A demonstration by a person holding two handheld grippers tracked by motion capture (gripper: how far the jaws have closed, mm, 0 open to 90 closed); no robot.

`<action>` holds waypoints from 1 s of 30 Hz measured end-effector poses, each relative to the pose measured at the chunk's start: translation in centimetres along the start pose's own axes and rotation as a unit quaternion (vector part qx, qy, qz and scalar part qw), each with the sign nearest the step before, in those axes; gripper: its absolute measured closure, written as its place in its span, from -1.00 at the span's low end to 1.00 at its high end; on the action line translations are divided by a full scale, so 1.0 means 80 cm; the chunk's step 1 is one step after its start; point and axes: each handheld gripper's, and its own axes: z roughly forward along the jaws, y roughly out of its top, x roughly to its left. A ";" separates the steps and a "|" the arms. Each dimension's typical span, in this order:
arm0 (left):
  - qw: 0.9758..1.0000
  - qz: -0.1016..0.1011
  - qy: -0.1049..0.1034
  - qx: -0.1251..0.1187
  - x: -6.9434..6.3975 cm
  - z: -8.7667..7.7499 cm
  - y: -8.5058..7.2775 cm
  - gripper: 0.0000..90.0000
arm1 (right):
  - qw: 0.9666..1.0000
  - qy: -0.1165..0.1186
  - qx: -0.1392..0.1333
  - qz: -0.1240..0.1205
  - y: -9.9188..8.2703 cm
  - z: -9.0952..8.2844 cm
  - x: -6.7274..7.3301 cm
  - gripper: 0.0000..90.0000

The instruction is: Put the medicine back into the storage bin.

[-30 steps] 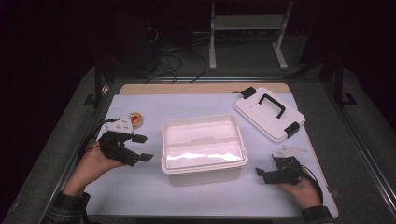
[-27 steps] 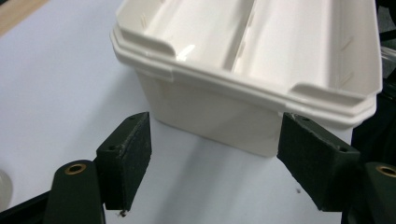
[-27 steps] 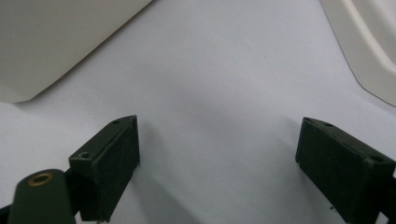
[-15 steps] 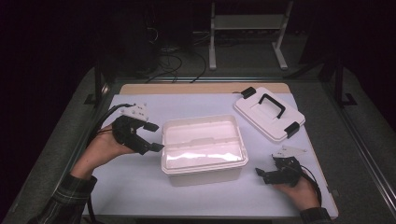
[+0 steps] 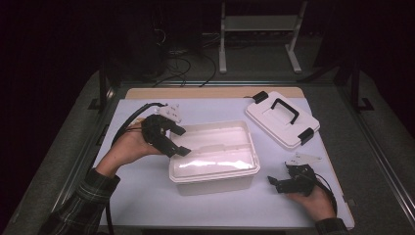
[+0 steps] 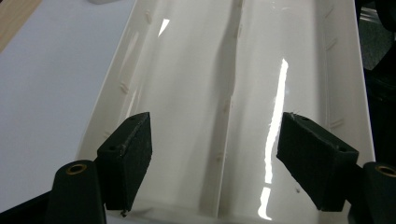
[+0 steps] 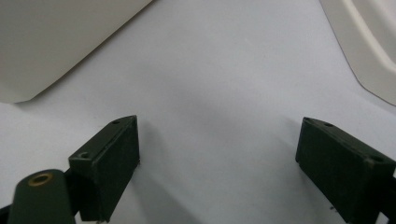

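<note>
Over the left end of the white box [image 5: 214,156], the left gripper [image 5: 177,140] has its jaws apart with nothing between them; they have just closed a little. The right gripper [image 5: 275,183] rests low on the table [image 5: 142,196], jaws apart and empty. The box lid [image 5: 282,118] lies far back on the right
</note>
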 end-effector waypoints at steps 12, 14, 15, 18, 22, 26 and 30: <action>0.999 0.028 -0.019 0.027 -0.002 0.029 0.037 -0.11 | 1.000 0.001 0.000 0.001 0.000 0.000 0.000 -0.72; 0.999 0.029 -0.021 0.031 -0.001 0.034 0.041 -0.03 | 1.000 0.001 0.000 0.000 0.000 0.000 0.000 -0.72; 0.999 0.029 -0.021 0.031 -0.001 0.034 0.041 0.00 | 1.000 0.001 0.000 0.000 0.000 0.000 0.000 -0.72; 0.998 0.035 -0.028 0.042 0.000 0.046 0.049 0.10 | 1.000 0.001 0.000 0.000 0.000 0.000 0.000 -0.72; 0.997 0.043 -0.035 0.059 -0.001 0.060 0.056 0.21 | 1.000 0.001 0.000 0.000 0.000 0.000 0.000 -0.72; 0.995 0.053 -0.037 0.077 -0.001 0.071 0.066 0.34 | 1.000 0.001 0.000 0.000 0.000 0.000 0.000 -0.72; 0.993 0.059 -0.041 0.090 -0.003 0.078 0.075 0.46 | 1.000 0.001 -0.001 0.000 0.000 0.000 0.000 -0.72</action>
